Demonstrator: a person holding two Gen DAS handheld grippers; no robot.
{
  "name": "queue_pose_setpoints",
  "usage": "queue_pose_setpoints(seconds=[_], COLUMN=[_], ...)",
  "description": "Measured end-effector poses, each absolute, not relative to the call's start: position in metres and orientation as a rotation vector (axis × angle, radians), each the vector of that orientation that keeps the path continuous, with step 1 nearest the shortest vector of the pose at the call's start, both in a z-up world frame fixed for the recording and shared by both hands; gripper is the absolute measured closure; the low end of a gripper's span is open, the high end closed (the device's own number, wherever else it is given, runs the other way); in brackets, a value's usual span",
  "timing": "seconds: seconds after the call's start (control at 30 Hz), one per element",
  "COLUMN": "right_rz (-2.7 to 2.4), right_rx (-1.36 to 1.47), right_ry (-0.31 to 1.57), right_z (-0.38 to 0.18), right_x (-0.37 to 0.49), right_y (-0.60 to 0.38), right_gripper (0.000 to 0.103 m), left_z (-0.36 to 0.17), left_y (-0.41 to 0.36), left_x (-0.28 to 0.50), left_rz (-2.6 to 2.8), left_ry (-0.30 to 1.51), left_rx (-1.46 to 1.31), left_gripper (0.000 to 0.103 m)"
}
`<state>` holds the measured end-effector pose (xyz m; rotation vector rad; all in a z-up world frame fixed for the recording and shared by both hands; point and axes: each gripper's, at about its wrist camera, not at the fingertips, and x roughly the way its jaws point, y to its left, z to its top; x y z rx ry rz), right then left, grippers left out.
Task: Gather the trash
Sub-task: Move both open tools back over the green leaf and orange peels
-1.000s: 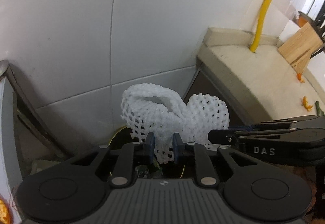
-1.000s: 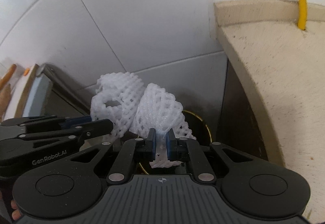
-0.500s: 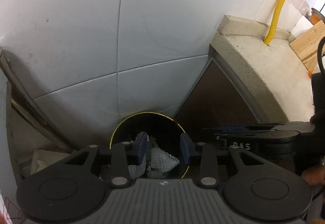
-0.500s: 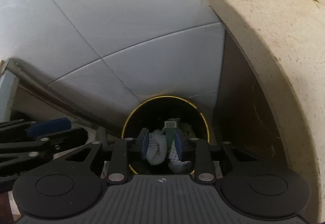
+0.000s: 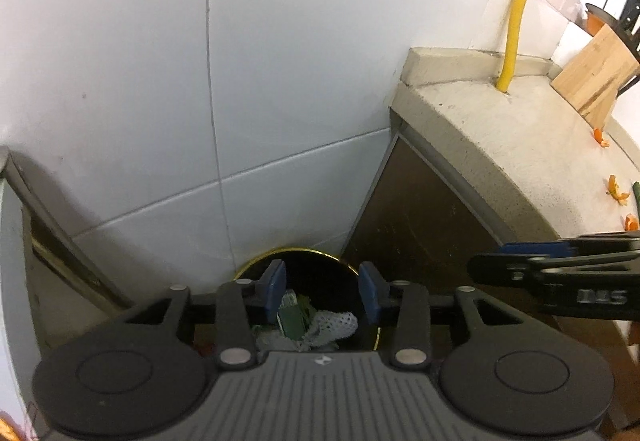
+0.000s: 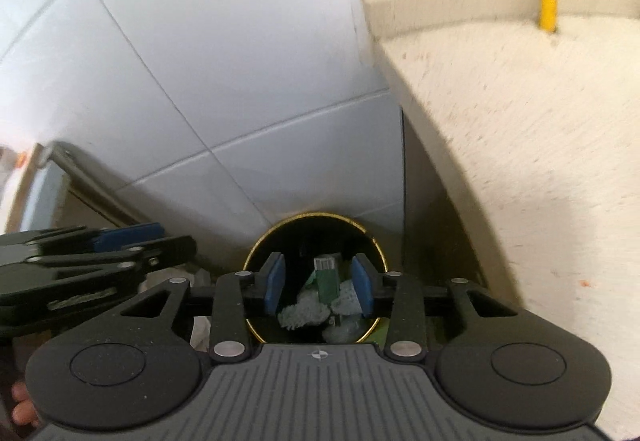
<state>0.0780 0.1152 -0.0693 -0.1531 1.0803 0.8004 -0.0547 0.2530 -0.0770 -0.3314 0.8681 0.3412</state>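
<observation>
Down over the round black bin with a gold rim (image 5: pixel 294 253), both grippers tilt steeply forward, side by side, near a white tiled wall (image 5: pixel 160 81). A few fingers (image 6: pixel 22 407) of the person show at the bottom left edge of the right wrist view.

On the left gripper (image 5: pixel 322 293) the blue-padded jaws are opening, and nothing is between them; it has let go. Through the gap, down in the bin, lies the white foam net sleeve (image 5: pixel 334 323), crumpled next to a green carton (image 5: pixel 292 319). The right gripper (image 5: pixel 560 287) shows side-on at the right of this view, just beside the left one.

On the right gripper (image 6: pixel 319 287) the jaws are likewise opening and hold nothing. Below them, inside the bin (image 6: pixel 314 219), rest pieces of the white foam netting (image 6: pixel 302 315) and a green carton with a barcode (image 6: pixel 326 277). The left gripper (image 6: pixel 100 257) reaches in from the left side.

To the right of the bin stands a speckled beige stone counter (image 5: pixel 520 145) with a yellow pipe (image 5: pixel 520 1) rising from its far edge. A wooden knife block (image 5: pixel 596 75) stands at the far right on it, with small orange peel scraps (image 5: pixel 616 189) nearer.
</observation>
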Motion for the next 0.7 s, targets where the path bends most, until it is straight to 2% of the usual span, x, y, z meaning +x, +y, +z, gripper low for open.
queue_pose_setpoints(seconds=[0.4, 0.7], right_rz=[0.781, 0.615], right_rx=[-0.12, -0.075], right_ry=[0.944, 0.884], right_z=[-0.023, -0.005], right_x=[0.066, 0.079], right_y=[0.064, -0.007], right_gripper=[0.049, 0.045], left_z=[-0.058, -0.036], left_y=[0.229, 0.181], left_x=[-0.055, -0.017], left_rz=[0.309, 0.145], left_ry=[0.793, 0.75], left_rx=[-0.287, -0.253], left_gripper=[0.068, 0.067])
